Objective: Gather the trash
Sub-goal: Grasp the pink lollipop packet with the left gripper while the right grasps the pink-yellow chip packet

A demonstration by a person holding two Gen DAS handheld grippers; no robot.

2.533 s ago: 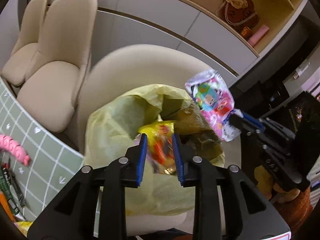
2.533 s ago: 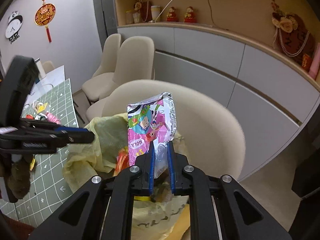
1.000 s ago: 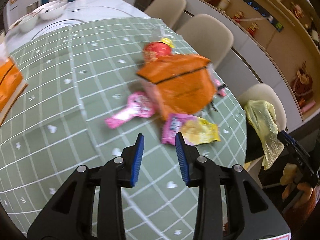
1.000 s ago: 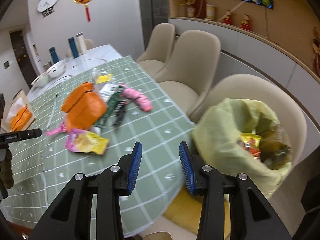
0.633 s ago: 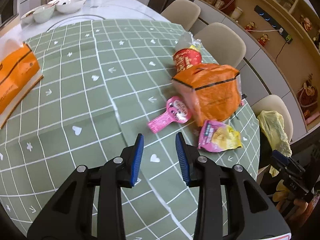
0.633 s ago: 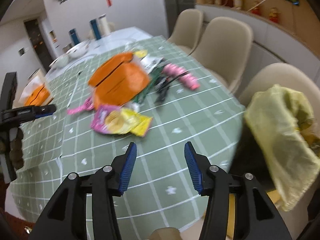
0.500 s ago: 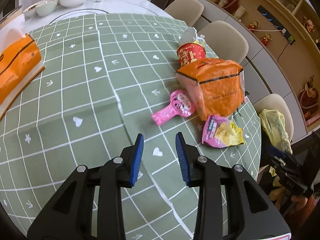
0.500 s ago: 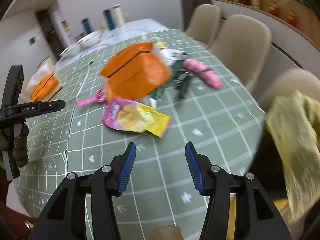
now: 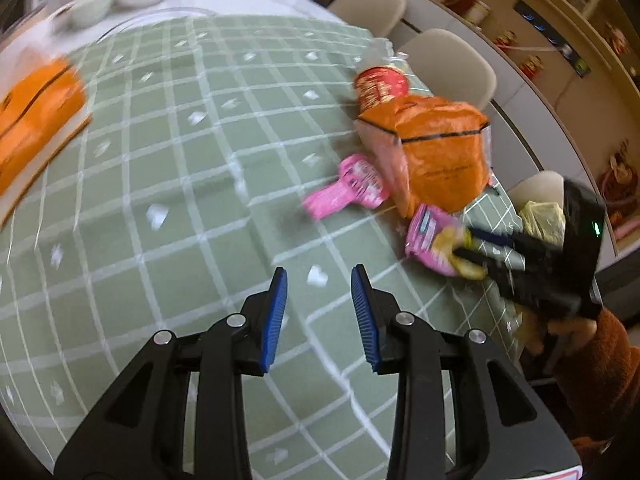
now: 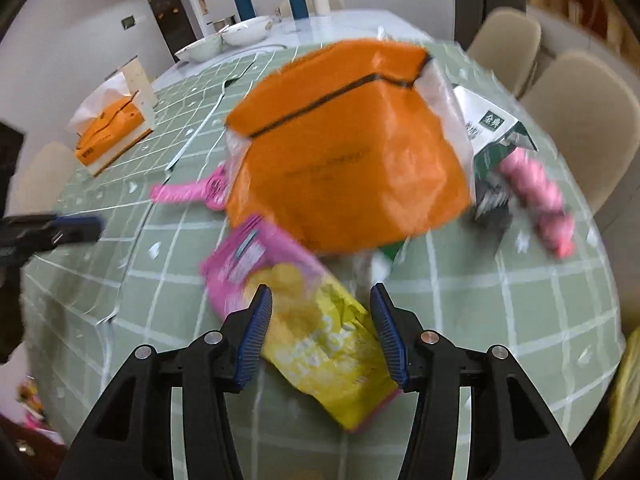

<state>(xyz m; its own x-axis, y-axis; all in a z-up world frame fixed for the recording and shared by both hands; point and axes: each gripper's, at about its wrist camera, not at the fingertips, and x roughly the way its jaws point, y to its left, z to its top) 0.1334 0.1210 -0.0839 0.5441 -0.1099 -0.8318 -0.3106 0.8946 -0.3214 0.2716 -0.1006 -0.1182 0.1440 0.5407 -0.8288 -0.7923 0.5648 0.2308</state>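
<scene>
A pink and yellow snack packet (image 10: 304, 300) lies on the green checked tablecloth (image 10: 500, 320), and my right gripper (image 10: 320, 312) is open with a finger on each side of it. The packet (image 9: 436, 240) and right gripper (image 9: 480, 248) also show in the left wrist view. Behind the packet lies a big orange bag (image 10: 348, 152), a flat pink wrapper (image 10: 188, 192) and a pink knobbly wrapper (image 10: 536, 192). My left gripper (image 9: 318, 312) is open and empty above the cloth, short of the pink wrapper (image 9: 348, 192). The yellow trash bag (image 9: 544, 216) sits on a chair beyond the table edge.
A red cup-noodle tub (image 9: 380, 84) stands behind the orange bag (image 9: 436, 156). An orange tissue pack (image 10: 112, 128) lies at the far left, white bowls (image 10: 236, 38) and bottles at the back. A green-white carton (image 10: 492, 128) lies right of the bag. Beige chairs (image 10: 576, 112) line the right side.
Both grippers left the yellow trash bag and swung back over the table. My right gripper has closed in low around the pink and yellow packet; the left drifted forward slightly.
</scene>
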